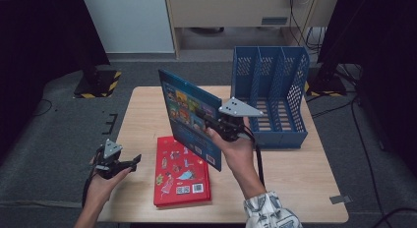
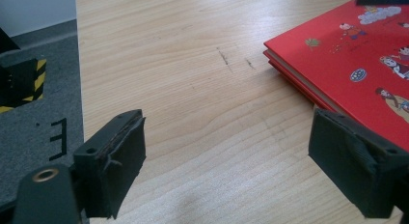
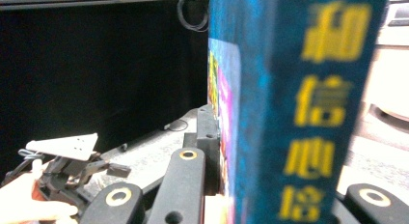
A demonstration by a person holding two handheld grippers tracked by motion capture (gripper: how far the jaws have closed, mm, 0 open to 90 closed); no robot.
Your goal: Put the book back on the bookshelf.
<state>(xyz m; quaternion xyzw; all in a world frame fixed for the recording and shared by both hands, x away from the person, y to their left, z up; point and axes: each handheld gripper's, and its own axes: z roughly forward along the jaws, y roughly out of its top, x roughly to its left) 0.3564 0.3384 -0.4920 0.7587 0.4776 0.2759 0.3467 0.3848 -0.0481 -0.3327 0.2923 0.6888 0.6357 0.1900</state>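
Note:
A blue picture book (image 1: 189, 117) stands upright in the air over the middle of the wooden table (image 1: 295, 174), tilted a little, with my right gripper (image 1: 223, 126) shut on its right edge. In the right gripper view the book's spine (image 3: 299, 108) with yellow characters rises between the jaws. A red book (image 1: 181, 171) lies flat on the table below it. My left gripper (image 1: 135, 160) hovers at the table's left edge, left of the red book (image 2: 357, 64). Its jaws stand open (image 2: 226, 156) with only bare wood between them.
A blue three-slot file rack (image 1: 270, 90) stands at the table's back right. A yellow-and-black striped stand base (image 1: 98, 84) sits on the grey floor off the back left. A piece of tape (image 1: 340, 199) lies near the table's front right corner.

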